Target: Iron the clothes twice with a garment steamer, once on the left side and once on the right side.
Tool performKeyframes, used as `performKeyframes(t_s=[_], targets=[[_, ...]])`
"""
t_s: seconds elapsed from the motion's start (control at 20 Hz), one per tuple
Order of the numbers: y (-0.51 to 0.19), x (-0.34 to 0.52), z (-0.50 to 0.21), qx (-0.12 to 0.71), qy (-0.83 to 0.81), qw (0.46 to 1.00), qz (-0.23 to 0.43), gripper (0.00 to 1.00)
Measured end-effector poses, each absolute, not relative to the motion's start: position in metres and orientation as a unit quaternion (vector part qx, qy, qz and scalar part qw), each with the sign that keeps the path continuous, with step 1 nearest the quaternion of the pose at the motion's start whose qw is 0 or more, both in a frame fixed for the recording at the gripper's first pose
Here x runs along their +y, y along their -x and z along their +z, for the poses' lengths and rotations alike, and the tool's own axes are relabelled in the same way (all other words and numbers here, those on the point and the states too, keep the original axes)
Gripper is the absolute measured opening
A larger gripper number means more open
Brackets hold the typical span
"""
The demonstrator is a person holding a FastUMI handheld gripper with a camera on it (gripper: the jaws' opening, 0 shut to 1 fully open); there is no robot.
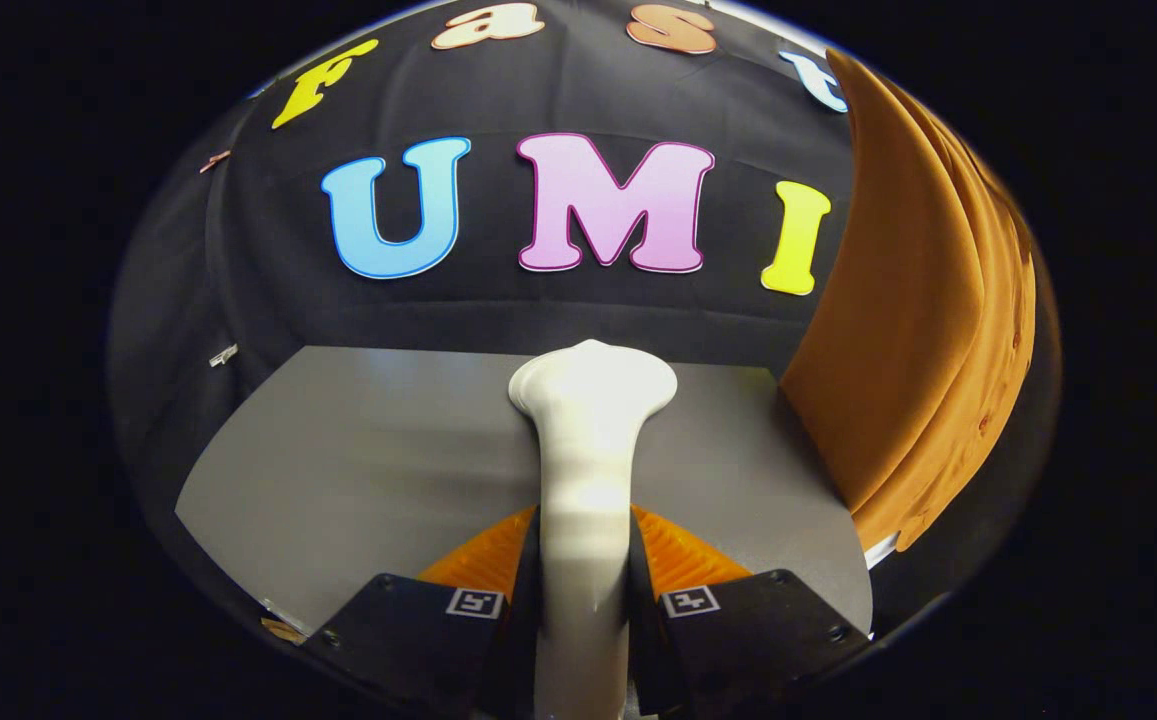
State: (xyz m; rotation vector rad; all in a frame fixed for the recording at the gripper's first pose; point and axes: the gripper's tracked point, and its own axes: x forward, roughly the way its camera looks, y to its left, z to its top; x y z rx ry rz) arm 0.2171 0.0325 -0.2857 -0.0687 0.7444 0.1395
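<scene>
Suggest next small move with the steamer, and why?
Probably swing right toward the orange garment. The tongs are shut on the white steamer, whose head sits over the grey table, short of the cloth hanging to the right.

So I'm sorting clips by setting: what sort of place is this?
Likely a staged recording booth, not a home: black cloth wall, bare grey table, orange garment hanging beside it. The gripper is shut on a white steamer.
</scene>
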Motion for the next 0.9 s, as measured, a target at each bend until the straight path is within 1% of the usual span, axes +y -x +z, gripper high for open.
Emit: performKeyframes(t_s=[0.1,0.15,0.4,0.6,0.9], targets=[[-0.216,0.035,-0.286,0.361,0.039,0.929,0.071,0.43],[-0.217,0.035,-0.284,0.361,0.041,0.929,0.070,0.38],[-0.214,0.036,-0.274,0.352,0.041,0.932,0.072,0.38],[-0.205,0.035,-0.246,0.318,0.037,0.945,0.067,0.38],[-0.170,0.028,-0.210,0.281,0.010,0.959,0.044,0.37]])
